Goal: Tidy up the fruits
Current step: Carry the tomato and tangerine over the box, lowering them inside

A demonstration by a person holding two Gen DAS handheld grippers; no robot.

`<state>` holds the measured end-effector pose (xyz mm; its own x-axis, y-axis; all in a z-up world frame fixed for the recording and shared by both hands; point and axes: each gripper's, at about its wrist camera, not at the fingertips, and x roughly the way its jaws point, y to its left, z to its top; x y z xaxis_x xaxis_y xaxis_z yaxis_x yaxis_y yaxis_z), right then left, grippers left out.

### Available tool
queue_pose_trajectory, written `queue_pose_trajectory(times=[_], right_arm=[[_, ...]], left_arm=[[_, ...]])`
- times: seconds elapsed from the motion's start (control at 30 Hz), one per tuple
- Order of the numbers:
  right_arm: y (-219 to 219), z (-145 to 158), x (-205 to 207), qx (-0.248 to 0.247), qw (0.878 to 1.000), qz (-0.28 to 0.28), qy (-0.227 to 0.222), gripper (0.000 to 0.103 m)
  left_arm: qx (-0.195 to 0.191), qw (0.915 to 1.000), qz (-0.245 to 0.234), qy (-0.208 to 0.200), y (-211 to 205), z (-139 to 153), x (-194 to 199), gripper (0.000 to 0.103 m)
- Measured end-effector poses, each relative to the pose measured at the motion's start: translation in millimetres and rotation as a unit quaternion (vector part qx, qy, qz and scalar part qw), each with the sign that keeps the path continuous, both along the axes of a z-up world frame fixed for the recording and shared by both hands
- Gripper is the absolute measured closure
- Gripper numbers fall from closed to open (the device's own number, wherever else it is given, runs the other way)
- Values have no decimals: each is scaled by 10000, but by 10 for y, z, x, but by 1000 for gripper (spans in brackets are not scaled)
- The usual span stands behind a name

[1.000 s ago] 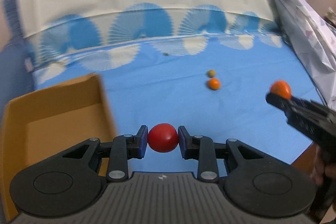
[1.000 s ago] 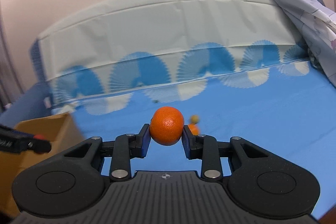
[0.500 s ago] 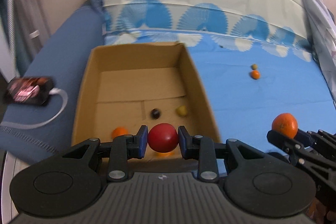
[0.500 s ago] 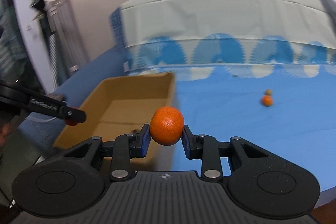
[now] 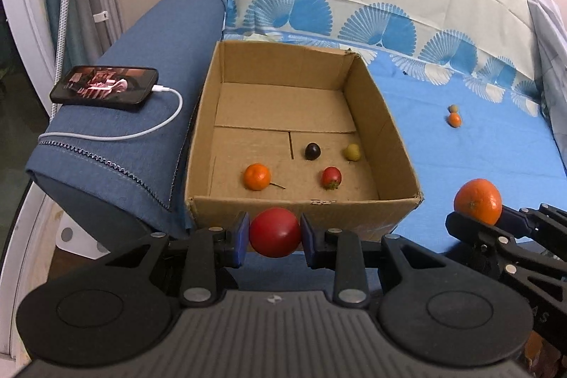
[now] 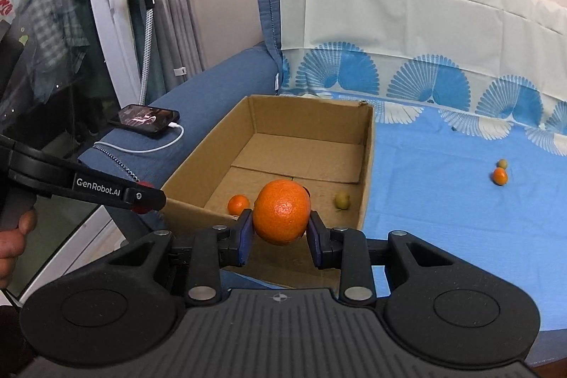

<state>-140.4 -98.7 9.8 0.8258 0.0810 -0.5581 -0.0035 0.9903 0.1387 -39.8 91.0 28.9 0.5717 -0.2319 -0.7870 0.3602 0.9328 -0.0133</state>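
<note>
My left gripper (image 5: 274,232) is shut on a red tomato (image 5: 274,232), just in front of the near wall of an open cardboard box (image 5: 304,206). Inside the box lie a small orange (image 5: 257,176), a small red fruit (image 5: 331,177), a dark fruit (image 5: 313,151) and a yellow-green fruit (image 5: 353,152). My right gripper (image 6: 280,234) is shut on a large orange (image 6: 281,216) near the box's front right corner; it also shows in the left wrist view (image 5: 478,206). A small orange (image 6: 500,176) and a small green fruit (image 6: 502,163) lie on the blue sheet.
A phone (image 5: 104,88) with a white cable (image 5: 141,131) lies on the blue sofa arm (image 5: 141,66) left of the box. A phone holder stand (image 6: 145,23) and curtains are at far left. The patterned backrest (image 6: 425,34) rises behind the box.
Both grippers swung left from the open sheet to the box, each still holding its fruit. The box went from the left edge to the centre of both views.
</note>
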Motion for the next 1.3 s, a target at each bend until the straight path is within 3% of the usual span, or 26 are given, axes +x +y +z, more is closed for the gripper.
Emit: queue_pose_trajectory(times=[0.43,0.83,1.3], right_arm=[[-39,-48,123,-74,9999,-88,114,70],[-213,-303,931,-159,9990,-237,346,70],[-220,-799,1713,-311,9954,-16,904,70]], left_arm=[[-116,9999,30,98,-45,-48,172,69],[-18,9998,142,122,-394,-199,1009,69],[416,9978,222,474,-615,-847,1790,69]])
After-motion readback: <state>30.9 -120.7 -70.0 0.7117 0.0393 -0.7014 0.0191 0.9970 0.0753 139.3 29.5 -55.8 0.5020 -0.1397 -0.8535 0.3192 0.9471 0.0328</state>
